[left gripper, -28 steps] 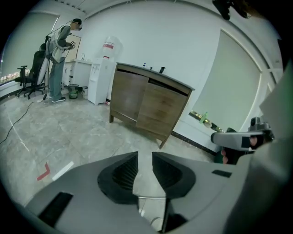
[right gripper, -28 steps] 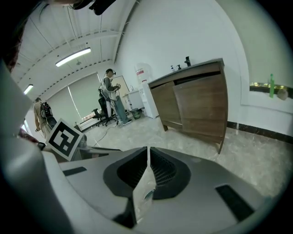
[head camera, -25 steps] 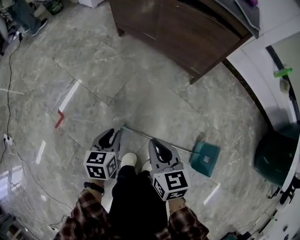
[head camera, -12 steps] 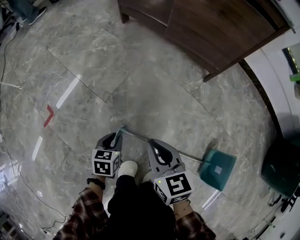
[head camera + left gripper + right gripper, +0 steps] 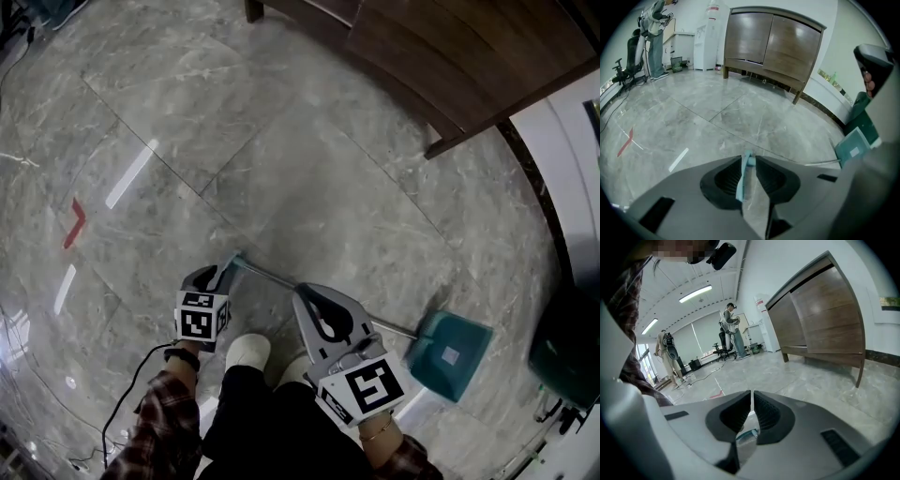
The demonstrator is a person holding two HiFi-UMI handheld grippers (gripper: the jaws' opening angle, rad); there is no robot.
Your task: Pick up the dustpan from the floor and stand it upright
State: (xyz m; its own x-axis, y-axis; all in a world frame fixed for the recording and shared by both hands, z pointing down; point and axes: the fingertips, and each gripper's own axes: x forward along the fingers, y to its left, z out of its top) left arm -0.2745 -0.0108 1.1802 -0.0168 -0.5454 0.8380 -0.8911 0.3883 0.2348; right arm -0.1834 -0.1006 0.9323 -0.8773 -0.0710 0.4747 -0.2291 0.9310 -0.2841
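The dustpan lies on the grey marble floor, with its teal pan (image 5: 450, 343) at the right and a thin metal handle (image 5: 272, 277) running left. In the left gripper view the pan (image 5: 854, 148) shows at the right edge. My left gripper (image 5: 225, 269) is shut on the handle's teal end (image 5: 742, 180), which sits between its jaws (image 5: 749, 161). My right gripper (image 5: 309, 292) hovers over the middle of the handle, jaws shut with nothing between them (image 5: 752, 397). A teal piece (image 5: 746, 434) shows below its jaws.
A dark wooden cabinet (image 5: 469, 56) on legs stands at the far side. A dark green bin (image 5: 574, 339) sits at the right edge by the white wall. A red tape mark (image 5: 73, 223) lies to the left. My white shoes (image 5: 246, 352) are just behind the handle. People stand far off (image 5: 730, 329).
The view has tilted down and left, so the cabinet slid up and the pan slid right. My left gripper has closed in on the handle's teal end.
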